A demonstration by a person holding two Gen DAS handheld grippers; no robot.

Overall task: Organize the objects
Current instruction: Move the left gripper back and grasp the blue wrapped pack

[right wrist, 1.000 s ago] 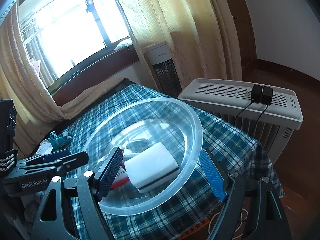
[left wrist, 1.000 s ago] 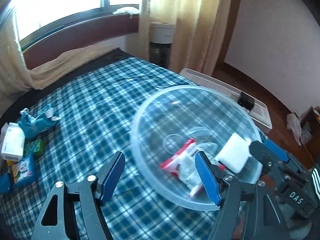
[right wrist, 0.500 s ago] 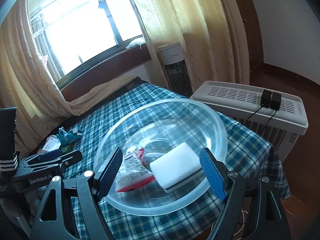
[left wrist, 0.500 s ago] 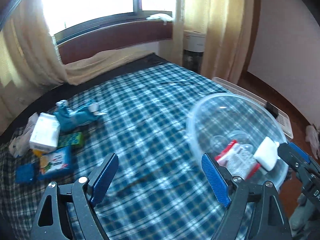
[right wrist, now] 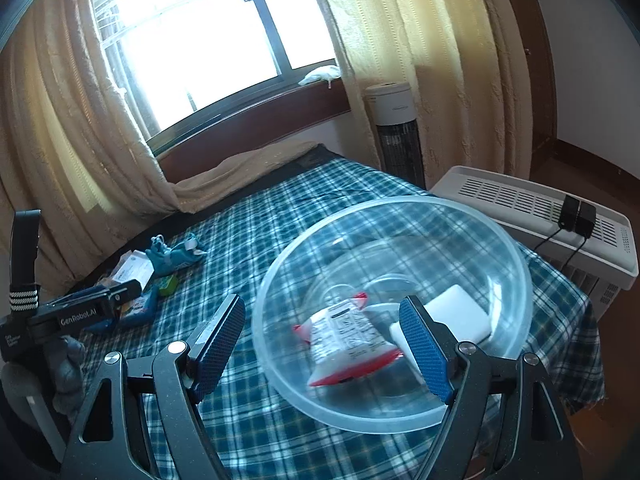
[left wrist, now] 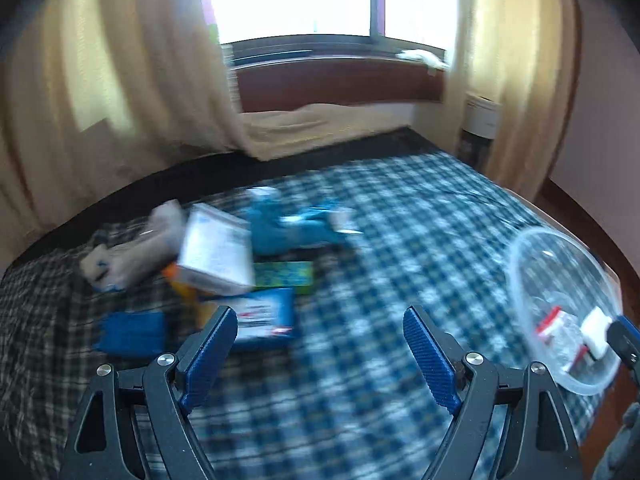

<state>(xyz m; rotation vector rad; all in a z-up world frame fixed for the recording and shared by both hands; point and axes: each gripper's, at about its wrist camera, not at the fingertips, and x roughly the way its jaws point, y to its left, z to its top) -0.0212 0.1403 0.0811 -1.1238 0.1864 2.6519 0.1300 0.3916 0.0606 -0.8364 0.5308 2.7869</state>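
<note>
A clear plastic bowl [right wrist: 516,280] sits on the plaid bedspread and holds a red-and-white packet [right wrist: 344,336] and a white block [right wrist: 460,308]. My right gripper [right wrist: 322,302] hovers open over the bowl's near side, one finger left of the rim and one in front of the block, touching neither. My left gripper [left wrist: 318,314] is open and empty above the spread, facing a blurred pile. The pile includes a white box [left wrist: 216,248], a teal cloth toy [left wrist: 288,224], a green packet [left wrist: 284,276] and a blue-white packet [left wrist: 264,320]. The bowl [left wrist: 532,280] lies far right in the left wrist view.
A white slatted appliance [right wrist: 540,216] with two black plugs [right wrist: 578,218] stands past the bed's right edge. A tower fan [right wrist: 396,132] stands by the curtains. A blue pad [left wrist: 132,332] and a grey-white wad [left wrist: 128,256] lie left of the pile. A grey-gloved hand [right wrist: 68,360] holds the left gripper.
The left gripper has swung left from the bowl to the pile, and its jaws have widened. The right gripper has shifted left, so the bowl now sits further right in its view.
</note>
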